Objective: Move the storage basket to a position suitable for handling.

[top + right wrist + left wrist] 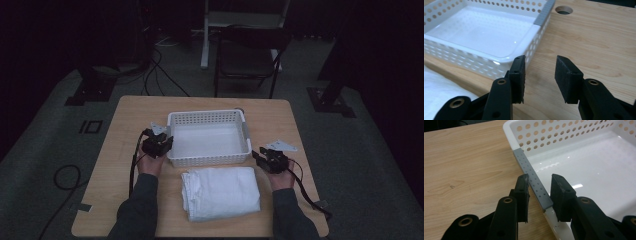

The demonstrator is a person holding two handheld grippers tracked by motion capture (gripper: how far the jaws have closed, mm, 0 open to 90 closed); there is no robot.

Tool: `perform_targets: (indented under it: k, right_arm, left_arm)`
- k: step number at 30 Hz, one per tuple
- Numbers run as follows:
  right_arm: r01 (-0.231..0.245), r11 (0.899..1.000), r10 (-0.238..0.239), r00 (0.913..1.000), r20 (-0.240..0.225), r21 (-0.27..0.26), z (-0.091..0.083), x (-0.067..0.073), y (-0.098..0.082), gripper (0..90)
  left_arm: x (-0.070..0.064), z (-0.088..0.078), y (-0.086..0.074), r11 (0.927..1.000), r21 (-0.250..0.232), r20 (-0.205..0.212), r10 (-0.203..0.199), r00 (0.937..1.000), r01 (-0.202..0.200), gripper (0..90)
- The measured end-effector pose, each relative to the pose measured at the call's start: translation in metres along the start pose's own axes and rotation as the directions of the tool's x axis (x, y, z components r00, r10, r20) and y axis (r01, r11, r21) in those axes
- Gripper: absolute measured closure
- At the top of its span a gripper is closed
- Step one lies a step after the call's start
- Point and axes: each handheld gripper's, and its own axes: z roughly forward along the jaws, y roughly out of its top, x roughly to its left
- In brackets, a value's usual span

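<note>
- Basket (584, 157) slips: our left gripper (540, 192) has its jaws clamped on the grey handle strip (534, 182) alone.
- Our right gripper (540, 75) hangs with jaws parted, holding nothing, so the lift may tilt onto the towel (221, 192).

My tabletop (125, 107) stands on grey carpet (365, 165) in dim light; a dark chair (246, 59) sits top centre, cables (155, 70) upper left.

- My left gripper (159, 145) sits at the left rim of the white perforated basket (208, 118).
- My right gripper (270, 160) hangs just off the basket's right front corner.
- A folded white towel (221, 193) lies on the table (130, 115), just in front of the basket.
</note>
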Motion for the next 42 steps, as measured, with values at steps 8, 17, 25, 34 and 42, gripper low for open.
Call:
perform_targets:
  k: [8,17,25,34,42]
  right_arm:
    - [0.011,1.0,-0.011,0.9999,-0.004,0.002,-0.001,0.005,0.001,58.6]
    - [0.018,1.0,-0.018,0.9998,-0.005,0.0,-0.015,0.007,0.0,51.6]
    - [0.038,0.999,-0.038,0.9991,-0.018,0.001,-0.028,0.015,-0.005,48.1]
    - [0.046,0.999,-0.045,0.9981,-0.042,0.004,-0.041,0.023,-0.012,45.3]
    - [0.086,0.996,-0.085,0.9949,-0.055,0.011,-0.06,0.035,-0.023,44.7]
  left_arm:
    - [0.007,-0.001,0.002,0.9994,0.017,-0.002,-0.029,0.9996,0.029,61.5]
    - [0.009,-0.035,-0.006,0.9977,-0.037,0.051,-0.054,0.9972,0.056,50.2]
    - [-0.008,-0.057,-0.021,0.9953,-0.074,0.106,-0.054,0.9929,0.062,45.9]
    - [-0.033,-0.08,-0.033,0.9931,-0.112,0.165,-0.015,0.9861,0.034,44.3]
    - [-0.057,-0.095,-0.046,0.9934,-0.114,0.209,0.034,0.9774,-0.01,43.6]
